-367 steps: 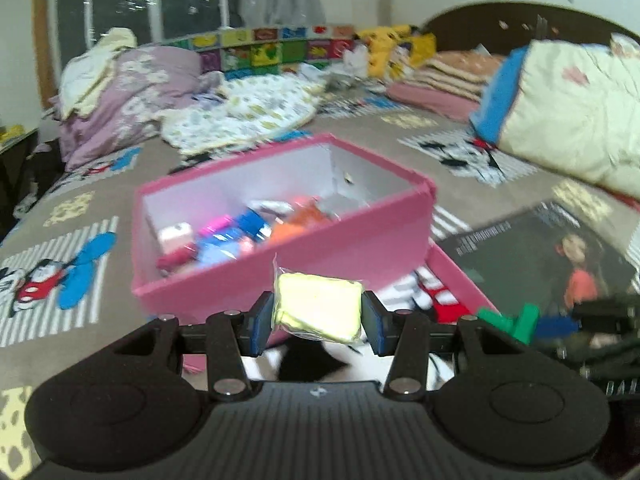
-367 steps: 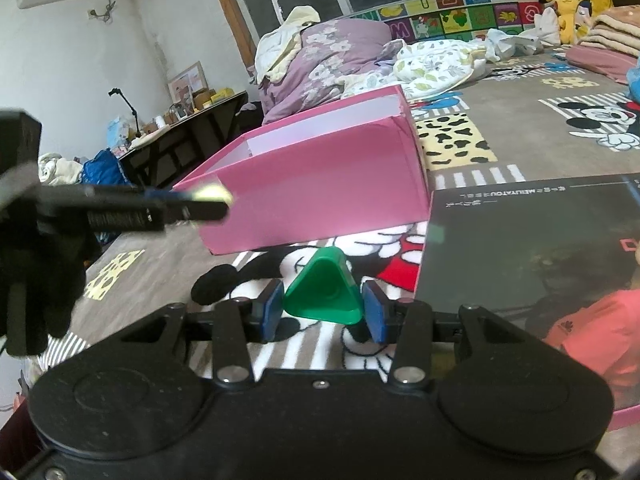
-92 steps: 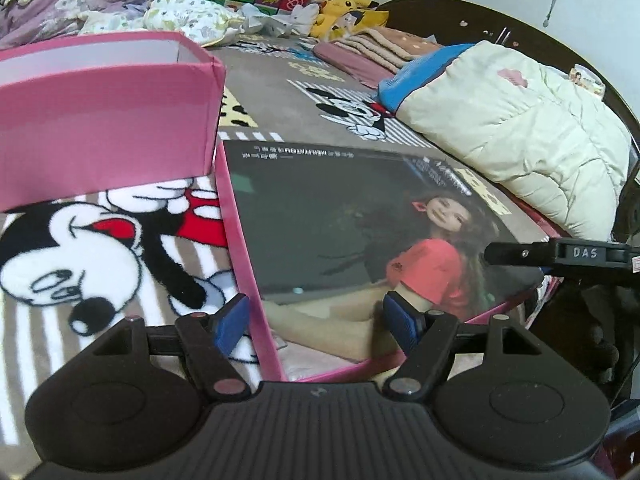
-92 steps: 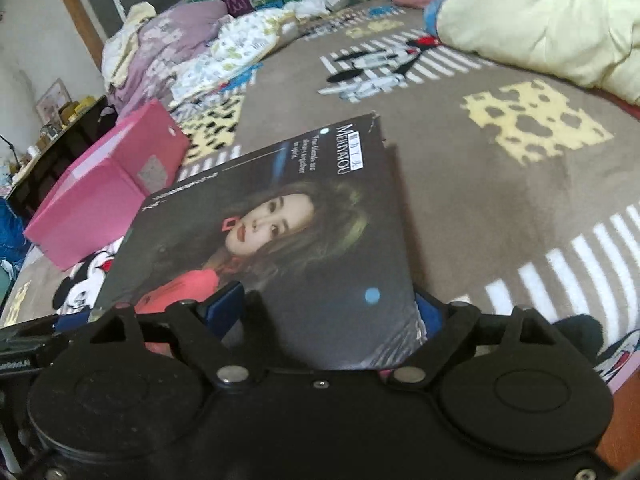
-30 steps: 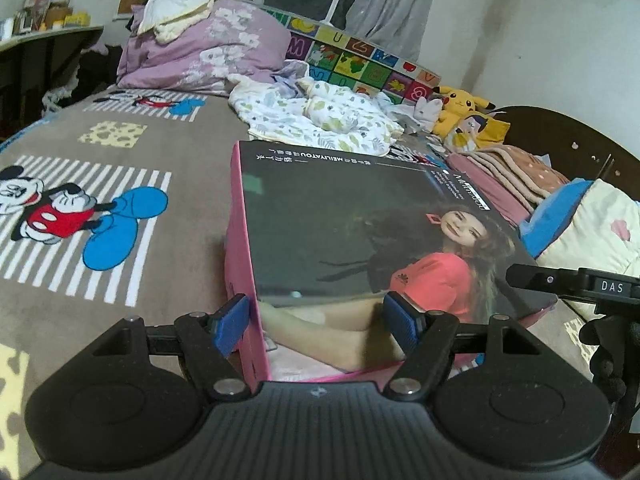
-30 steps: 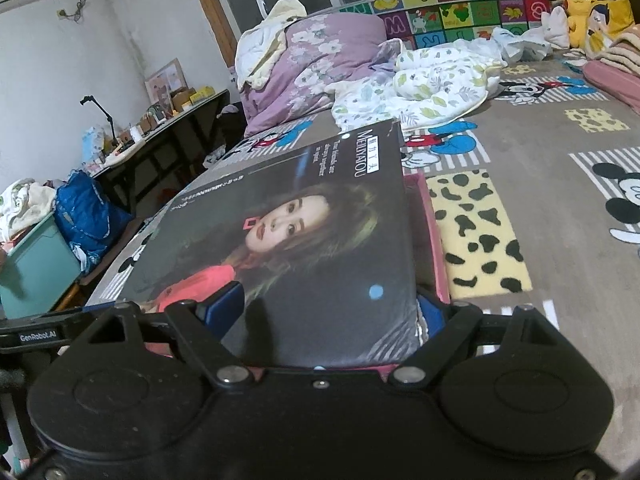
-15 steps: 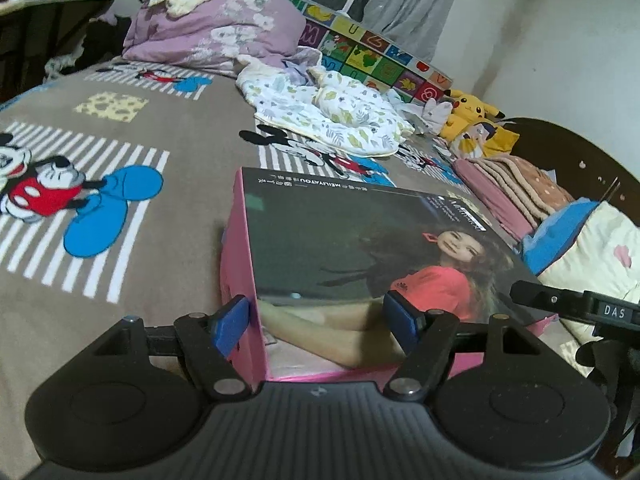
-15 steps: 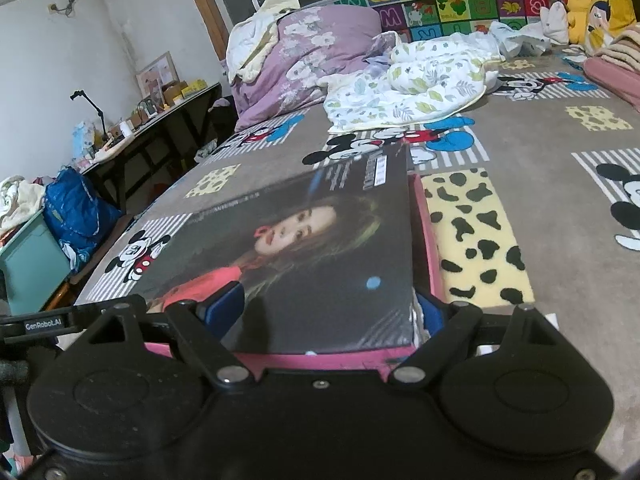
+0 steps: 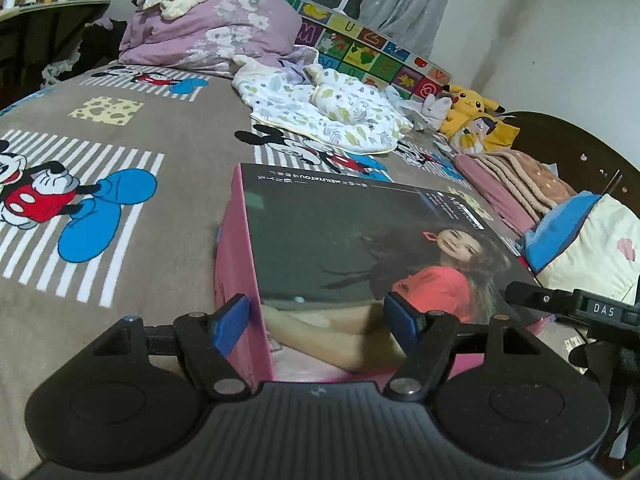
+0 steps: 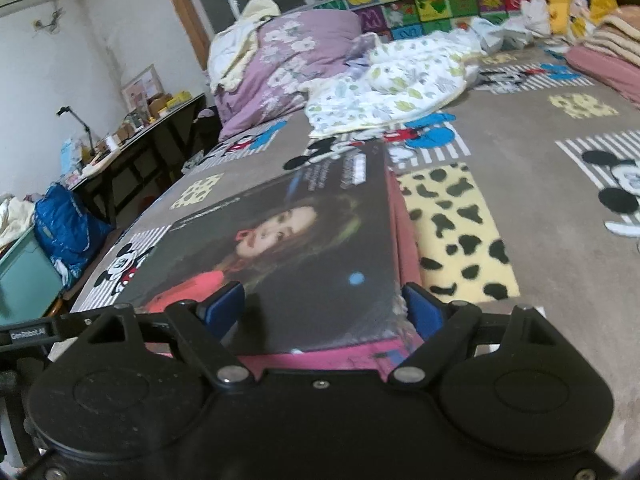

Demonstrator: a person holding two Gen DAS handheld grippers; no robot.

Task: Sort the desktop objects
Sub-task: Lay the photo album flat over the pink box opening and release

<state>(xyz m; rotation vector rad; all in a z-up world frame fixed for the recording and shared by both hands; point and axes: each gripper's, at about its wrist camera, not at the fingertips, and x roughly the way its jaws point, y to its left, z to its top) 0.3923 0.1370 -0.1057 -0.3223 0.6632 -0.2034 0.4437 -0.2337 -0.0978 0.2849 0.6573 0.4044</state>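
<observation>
A dark lid printed with a woman's portrait (image 9: 360, 232) lies on top of the pink box (image 9: 236, 248). My left gripper (image 9: 320, 324) has its jaws wide apart, straddling the lid's near left corner. My right gripper (image 10: 324, 308) is also wide open around the opposite corner of the lid (image 10: 304, 240), above the pink box (image 10: 404, 232). The right gripper's body (image 9: 576, 308) shows at the right of the left wrist view. The box's contents are hidden under the lid.
The box sits on a bed with a Mickey Mouse blanket (image 9: 120, 200). Purple bedding (image 9: 212, 36), a leaf-print quilt (image 9: 320, 116), plush toys (image 9: 476, 112) and folded blankets (image 9: 520, 184) lie behind. A cluttered desk (image 10: 132, 136) and blue bag (image 10: 68, 224) stand beside the bed.
The lid has come down level onto the pink box, whose side now shows beneath it. Both grippers stay wide open around the lid's corners.
</observation>
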